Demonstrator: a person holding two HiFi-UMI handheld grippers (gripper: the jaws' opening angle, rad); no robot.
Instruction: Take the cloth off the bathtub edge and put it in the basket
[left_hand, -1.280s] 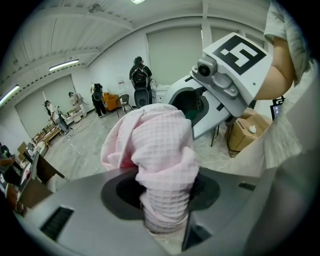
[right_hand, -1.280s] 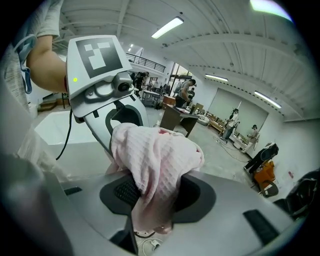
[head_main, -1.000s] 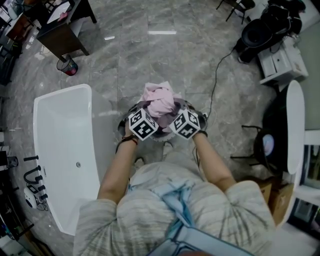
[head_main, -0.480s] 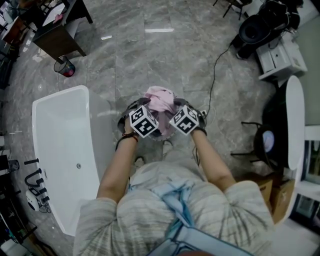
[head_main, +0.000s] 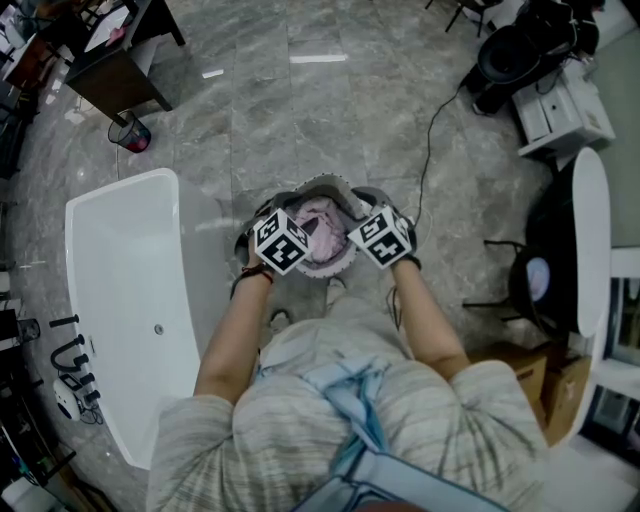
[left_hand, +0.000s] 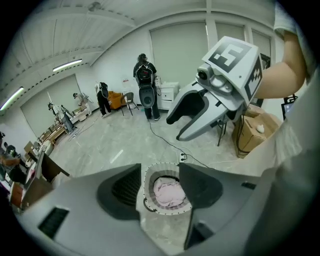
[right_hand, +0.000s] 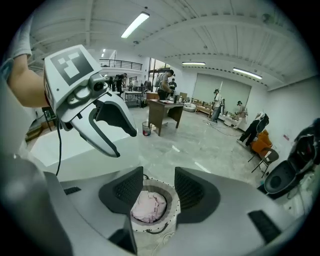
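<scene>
- Reaching forward and down with 2 bare forearms, side by side, wrists close together over the basket (head_main: 325, 183).
- Holding the left tool (head_main: 283, 240) tilted down above the basket's left rim, jaws partly apart, gripping nothing.
- Same deal with the right tool (head_main: 381, 237) at the right rim: jaws a bit narrower, also empty.
- Looking through both jaw gaps at the pink cloth (head_main: 322, 228), bunched up inside the basket, touching neither tool.
- Standing near the white bathtub (head_main: 120, 300), off to the left.
</scene>
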